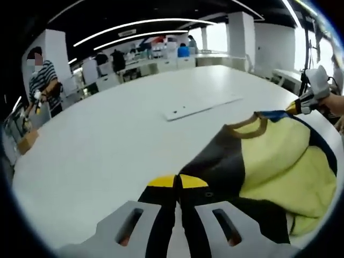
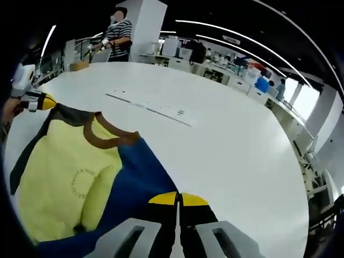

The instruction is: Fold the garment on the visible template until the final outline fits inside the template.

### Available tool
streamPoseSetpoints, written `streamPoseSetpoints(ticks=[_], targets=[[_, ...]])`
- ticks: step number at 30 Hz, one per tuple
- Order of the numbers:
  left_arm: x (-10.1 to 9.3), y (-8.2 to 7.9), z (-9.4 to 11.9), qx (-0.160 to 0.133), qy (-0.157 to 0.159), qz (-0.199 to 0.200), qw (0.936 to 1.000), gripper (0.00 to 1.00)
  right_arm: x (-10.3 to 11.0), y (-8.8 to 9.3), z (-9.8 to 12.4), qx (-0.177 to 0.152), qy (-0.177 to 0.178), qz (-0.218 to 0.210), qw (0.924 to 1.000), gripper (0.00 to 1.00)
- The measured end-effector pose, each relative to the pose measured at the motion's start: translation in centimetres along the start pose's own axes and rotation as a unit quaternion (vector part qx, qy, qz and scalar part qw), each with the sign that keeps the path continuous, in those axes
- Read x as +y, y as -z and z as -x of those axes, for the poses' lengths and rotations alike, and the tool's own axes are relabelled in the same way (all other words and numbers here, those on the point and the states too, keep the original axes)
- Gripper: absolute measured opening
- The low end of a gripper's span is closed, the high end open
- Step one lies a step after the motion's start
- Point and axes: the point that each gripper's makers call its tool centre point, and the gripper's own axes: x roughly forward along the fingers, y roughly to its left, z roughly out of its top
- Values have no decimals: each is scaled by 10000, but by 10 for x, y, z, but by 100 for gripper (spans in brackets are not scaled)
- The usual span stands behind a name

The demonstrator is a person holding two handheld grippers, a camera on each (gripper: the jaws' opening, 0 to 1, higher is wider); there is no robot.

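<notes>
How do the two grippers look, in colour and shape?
In its own view, each gripper, left and right, has two flat pale grey jaws with an oblong slot in each, black inner faces and yellow tips. The right gripper seen from the left gripper view has a white body behind its yellow tip.

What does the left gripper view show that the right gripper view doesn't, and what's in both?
Left gripper view alone: the garment's dark sleeve running up from the left gripper, shut on it. Right gripper view alone: the blue sleeve clamped in the right gripper, and a round print on the yellow front. Both share the yellow garment, its brown collar, the white table, the flat white strip and a person in stripes.
</notes>
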Motion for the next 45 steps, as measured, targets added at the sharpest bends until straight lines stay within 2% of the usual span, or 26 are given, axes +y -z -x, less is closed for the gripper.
streamPoseSetpoints(ticks=[4,7,8,10,12,15,19,21,22,27,32,38,45], targets=[[-8,-1,0,14,142,-240,9996,0,6,-4,2,-87,-105,209,9997,0],[-12,-4,4,-42,200,-208,9996,0,10,-13,5,-268,-194,86,9994,0],[-12,-6,5,-74,191,-228,9995,1,10,-15,5,-310,-224,37,9993,2],[-12,-8,7,-121,205,-238,9994,7,10,-18,6,-393,-274,-16,9989,17],[-11,-14,11,-218,191,-272,9992,14,15,-24,10,-504,-369,-7,9980,27],[-16,-22,17,-384,354,-231,9984,23,26,-28,16,-581,-612,-30,9964,33],[-20,-25,24,-463,439,-277,9976,36,33,-28,25,-585,-748,-123,9954,48],[-22,-26,29,-493,493,-117,9975,42,36,-28,31,-614,-765,-84,9951,52],[-25,-27,33,-538,580,-36,9969,44,37,-28,35,-618,-779,-58,9950,52],[-28,-27,46,-597,625,-78,9962,52,49,-27,49,-763,-999,-50,9921,63],[-35,-24,63,-662,706,-17,9953,55,67,-23,69,-803,-1223,6,9892,66],[-51,-17,80,-716,828,47,9940,55,81,-14,91,-839,-1345,54,9873,65],[-76,-4,94,-651,1022,-174,9925,53,96,-4,112,-893,-1467,-136,9850,63]])
